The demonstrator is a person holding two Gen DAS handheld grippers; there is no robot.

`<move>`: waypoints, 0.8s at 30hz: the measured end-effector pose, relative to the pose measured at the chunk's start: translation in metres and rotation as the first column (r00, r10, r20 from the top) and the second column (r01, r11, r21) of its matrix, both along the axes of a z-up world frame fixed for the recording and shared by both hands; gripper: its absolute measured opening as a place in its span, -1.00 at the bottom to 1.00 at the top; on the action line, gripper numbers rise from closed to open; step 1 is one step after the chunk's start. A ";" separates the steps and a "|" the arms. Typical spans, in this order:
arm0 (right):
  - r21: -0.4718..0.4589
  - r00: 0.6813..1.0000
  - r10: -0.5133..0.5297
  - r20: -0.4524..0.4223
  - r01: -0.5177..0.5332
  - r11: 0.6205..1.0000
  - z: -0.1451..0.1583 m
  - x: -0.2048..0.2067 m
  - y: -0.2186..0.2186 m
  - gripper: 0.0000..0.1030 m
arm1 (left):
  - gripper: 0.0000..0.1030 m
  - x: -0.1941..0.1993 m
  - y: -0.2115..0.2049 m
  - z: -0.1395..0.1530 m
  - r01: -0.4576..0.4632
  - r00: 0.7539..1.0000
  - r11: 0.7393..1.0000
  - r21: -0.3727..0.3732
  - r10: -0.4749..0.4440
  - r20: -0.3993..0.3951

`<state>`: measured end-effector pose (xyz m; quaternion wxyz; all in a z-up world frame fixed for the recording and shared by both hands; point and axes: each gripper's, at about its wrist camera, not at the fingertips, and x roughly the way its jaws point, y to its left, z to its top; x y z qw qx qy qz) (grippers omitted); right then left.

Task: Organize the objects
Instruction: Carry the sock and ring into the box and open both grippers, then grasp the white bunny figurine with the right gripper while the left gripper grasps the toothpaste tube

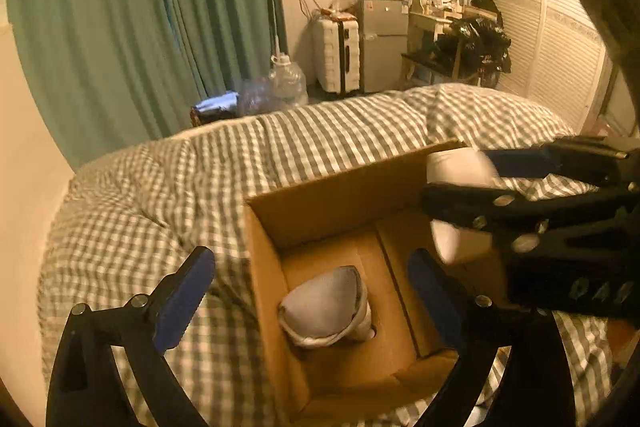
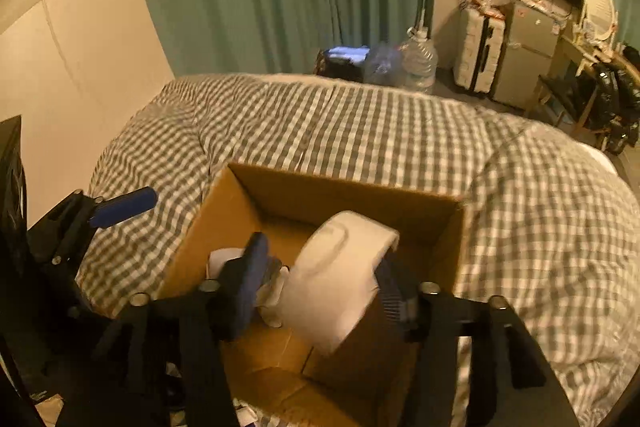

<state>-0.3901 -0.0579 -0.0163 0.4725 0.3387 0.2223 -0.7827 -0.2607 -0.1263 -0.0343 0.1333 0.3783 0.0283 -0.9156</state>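
The right hand-held gripper is closed around a white folded cloth bundle, probably a rolled pair of socks or similar, and holds it over the open cardboard box that sits on the checked bed cover. The bundle looks soft and light; it bulges past the pads, so it will squash rather than slip, and it needs only a modest squeeze across its thick middle, which is where the pads sit now. Nothing about it seems fragile, so I judge that letting it drop a short way into the box would do no harm.

The left hand-held gripper is spread wide and holds nothing, hovering at the near left edge of the box. On the box floor below it lies 1 grey and white rolled piece, also soft fabric by its look. The right side of the box floor appears free, so the white bundle would fit there beside the grey piece. The cardboard walls may flex if pushed, and the box rests on soft bedding.
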 end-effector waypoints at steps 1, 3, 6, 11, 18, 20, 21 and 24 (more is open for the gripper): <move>-0.007 1.000 -0.004 -0.007 0.004 1.000 0.009 0.003 0.004 0.28 | 0.94 0.003 0.000 0.005 -0.006 1.000 1.000 -0.004 0.006 -0.004; -0.011 1.000 -0.018 -0.024 0.017 1.000 0.021 0.011 0.008 0.50 | 0.94 0.014 0.000 0.015 -0.021 1.000 1.000 -0.005 0.021 -0.012; -0.013 0.998 -0.030 -0.056 0.029 0.999 0.037 0.026 0.019 0.52 | 0.94 0.031 0.000 0.029 -0.036 0.999 0.999 0.007 0.036 -0.021; -0.036 0.991 -0.041 -0.126 0.037 0.999 0.068 0.056 0.045 0.52 | 0.95 0.063 0.003 0.050 -0.068 0.997 0.998 -0.007 0.068 -0.045; -0.022 0.971 -0.038 -0.236 0.034 0.999 0.097 0.103 0.085 0.58 | 0.95 0.103 0.016 0.062 -0.086 0.996 0.994 -0.062 0.085 -0.014; -0.013 0.965 -0.033 -0.258 0.031 0.999 0.097 0.117 0.099 0.66 | 0.95 0.117 0.022 0.059 -0.079 0.997 0.995 -0.055 0.078 -0.007; -0.010 0.964 -0.029 -0.264 0.027 1.000 0.096 0.122 0.106 0.67 | 0.95 0.121 0.024 0.057 -0.079 0.997 0.995 -0.054 0.079 -0.002; 0.001 0.964 -0.030 -0.263 0.031 1.000 0.080 0.136 0.125 0.70 | 0.95 0.138 0.034 0.043 -0.074 0.997 0.997 -0.032 0.075 0.020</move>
